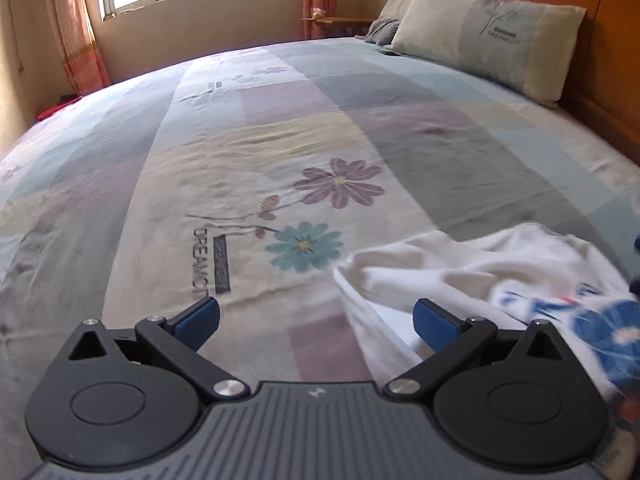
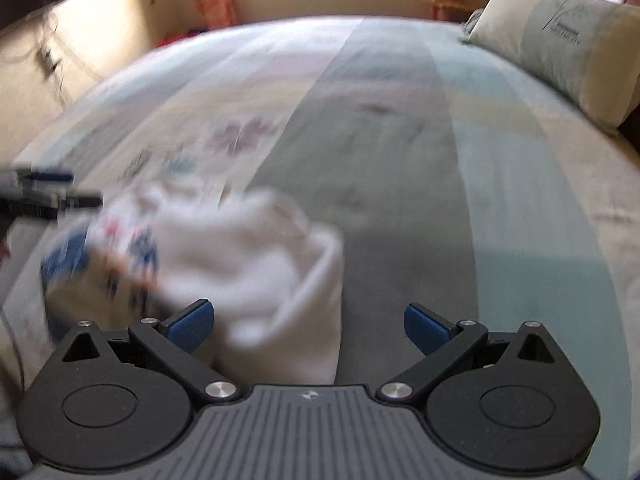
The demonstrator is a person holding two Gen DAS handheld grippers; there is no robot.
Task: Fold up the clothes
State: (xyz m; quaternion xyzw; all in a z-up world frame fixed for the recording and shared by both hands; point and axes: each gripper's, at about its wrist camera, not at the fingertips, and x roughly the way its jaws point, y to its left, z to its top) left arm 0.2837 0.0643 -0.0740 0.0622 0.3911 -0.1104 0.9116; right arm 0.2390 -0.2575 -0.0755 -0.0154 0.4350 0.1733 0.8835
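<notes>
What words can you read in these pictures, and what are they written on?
"DREAMCITY" on the pillow, under a small bar too small to read.
"DREAMCIT", last letter hidden, on the bedsheet; the dark bar beside it is unreadable.
Shirt print: no readable words.
Right view: too blurred.

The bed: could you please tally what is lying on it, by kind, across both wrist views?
Pillows: 2, a large cream and green one and a smaller grey one behind it.
Garments: 1, a crumpled white garment with a blue print.
Total: 3 on the bed.
</notes>
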